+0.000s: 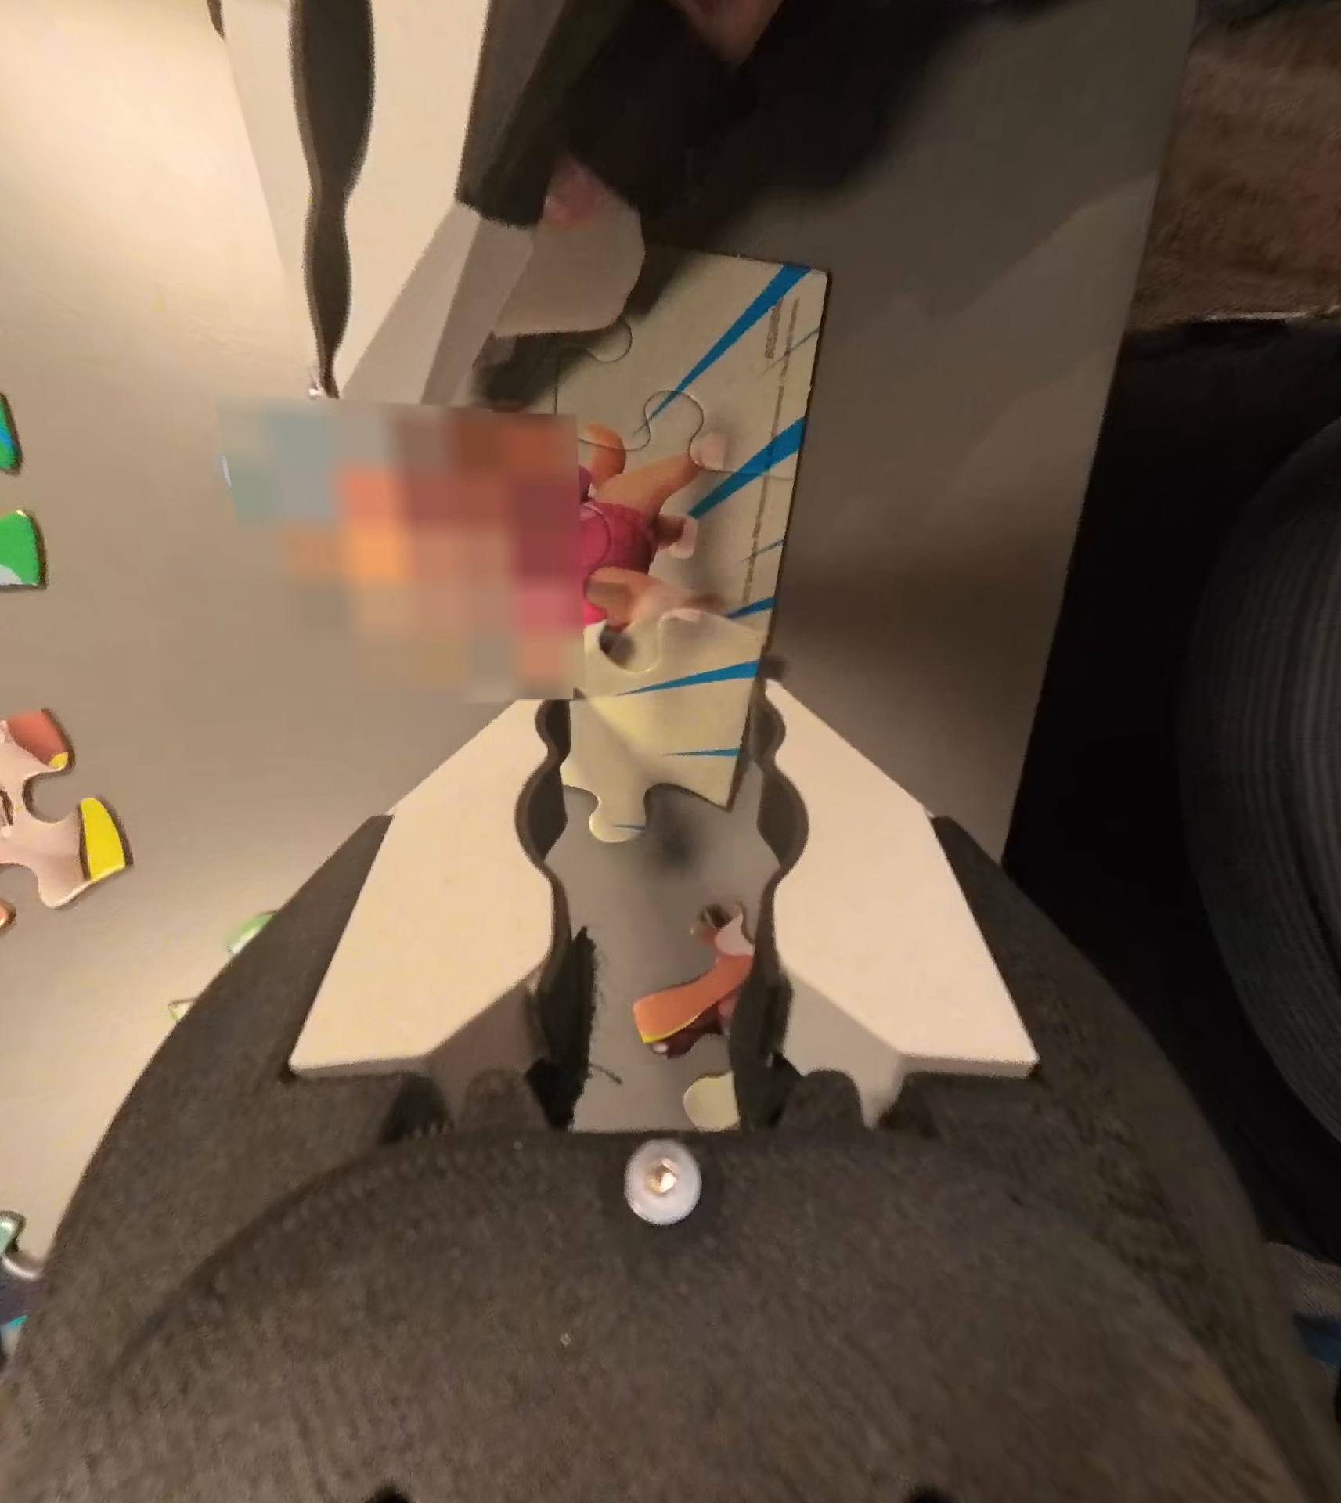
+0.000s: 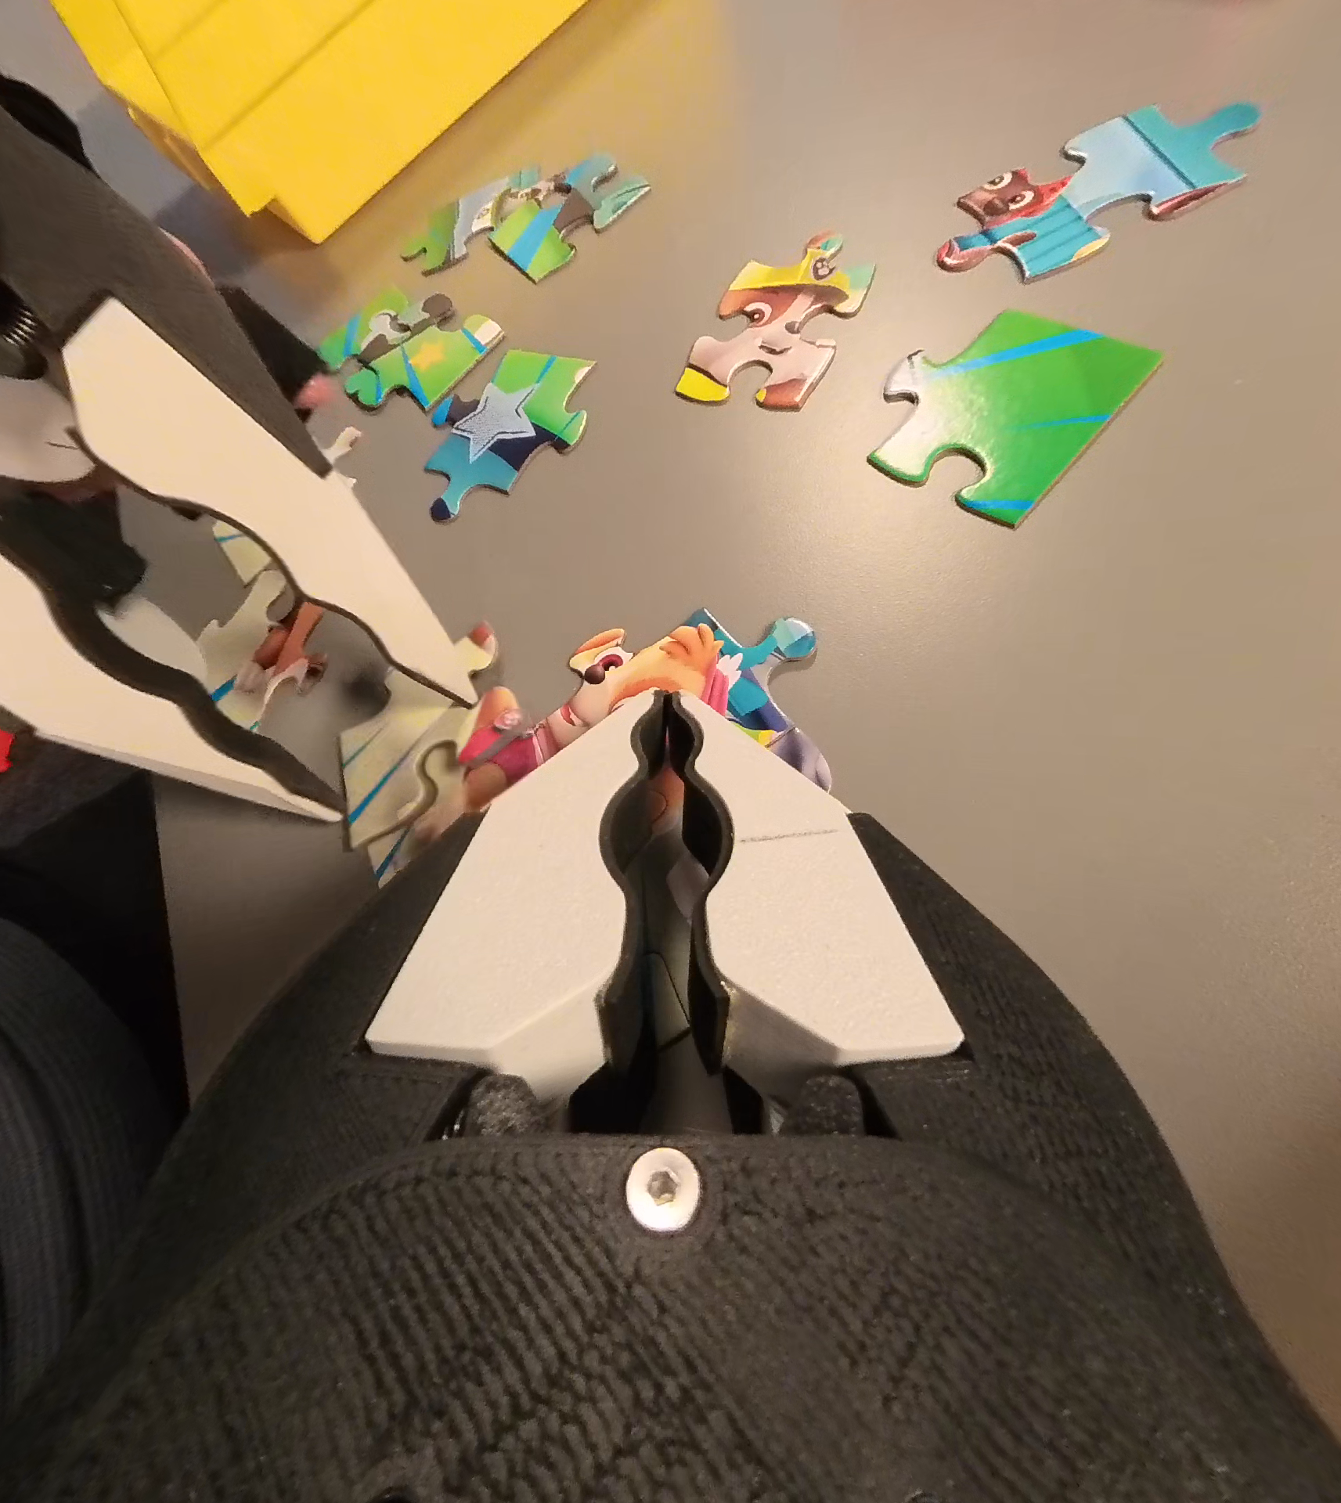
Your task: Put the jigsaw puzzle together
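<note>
A joined cluster of puzzle pieces (image 1: 732,455) with a cartoon dog picture lies on the grey table near its edge. My left gripper (image 1: 659,707) is shut on the cluster's nearest piece, a pale yellow one with blue streaks (image 1: 675,756), with a fingertip against each side edge. In the right wrist view the left gripper (image 2: 402,756) straddles that same piece (image 2: 382,813). My right gripper (image 2: 665,701) is shut with nothing between its fingers, its tip down over the dog pieces (image 2: 626,659). In the left wrist view it (image 1: 512,268) reaches onto the cluster's far end.
Loose pieces lie beyond: a green one (image 2: 1025,415), a yellow-hatted dog piece (image 2: 781,333), a blue and red one (image 2: 1090,195) and a star piece (image 2: 512,423). A yellow box (image 2: 325,89) stands at the back. The table edge (image 1: 1057,651) borders dark ribbed fabric (image 1: 1301,813).
</note>
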`<action>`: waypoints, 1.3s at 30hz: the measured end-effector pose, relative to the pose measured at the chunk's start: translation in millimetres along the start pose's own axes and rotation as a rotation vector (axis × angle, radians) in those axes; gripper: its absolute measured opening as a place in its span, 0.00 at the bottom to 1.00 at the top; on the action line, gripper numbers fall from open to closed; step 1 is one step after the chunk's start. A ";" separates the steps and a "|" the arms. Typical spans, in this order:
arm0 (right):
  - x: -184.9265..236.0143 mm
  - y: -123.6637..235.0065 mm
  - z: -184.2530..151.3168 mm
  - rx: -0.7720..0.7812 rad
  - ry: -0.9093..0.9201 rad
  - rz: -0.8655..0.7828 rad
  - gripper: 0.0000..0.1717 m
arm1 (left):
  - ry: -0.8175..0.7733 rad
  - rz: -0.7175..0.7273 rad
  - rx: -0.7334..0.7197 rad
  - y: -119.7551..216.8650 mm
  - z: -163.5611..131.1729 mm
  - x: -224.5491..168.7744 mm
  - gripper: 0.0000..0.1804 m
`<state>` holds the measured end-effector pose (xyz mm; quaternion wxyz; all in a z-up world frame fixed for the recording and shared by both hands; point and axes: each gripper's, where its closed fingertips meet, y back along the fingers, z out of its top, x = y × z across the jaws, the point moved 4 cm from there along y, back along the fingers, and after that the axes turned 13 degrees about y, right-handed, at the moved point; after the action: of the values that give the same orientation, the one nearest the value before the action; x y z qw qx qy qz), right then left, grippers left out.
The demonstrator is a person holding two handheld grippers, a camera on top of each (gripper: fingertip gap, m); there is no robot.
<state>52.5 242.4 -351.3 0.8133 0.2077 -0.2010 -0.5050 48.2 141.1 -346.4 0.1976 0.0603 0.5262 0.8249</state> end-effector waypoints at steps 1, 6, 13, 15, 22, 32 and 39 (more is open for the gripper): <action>0.0 0.0 0.0 0.000 0.000 0.000 0.00 | 0.007 -0.004 -0.019 1.8 2.0 -0.3 0.24; -0.2 0.1 0.1 -0.001 -0.003 0.002 0.00 | 0.030 -0.025 -0.024 0.3 0.2 1.9 0.24; -0.3 0.2 0.2 -0.003 -0.007 0.005 0.00 | 0.050 -0.038 0.036 1.4 -6.7 -0.2 0.25; -0.4 0.2 0.2 -0.004 -0.009 0.007 0.00 | 0.069 -0.075 0.037 3.2 -5.9 -2.5 0.31; -0.5 0.3 0.2 -0.005 -0.012 0.009 0.00 | 0.097 -0.121 -0.045 11.0 3.5 0.7 0.29; -0.6 0.4 0.2 -0.006 -0.016 0.012 0.00 | 0.059 -0.097 -0.027 -0.4 -0.5 4.9 0.21; -0.7 0.4 0.1 -0.007 -0.019 0.014 0.00 | 0.053 -0.065 -0.025 -1.9 1.5 4.6 0.21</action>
<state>52.4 243.2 -351.1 0.8157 0.1986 -0.2081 -0.5019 45.0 144.9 -347.9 0.2112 0.0189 0.5225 0.8259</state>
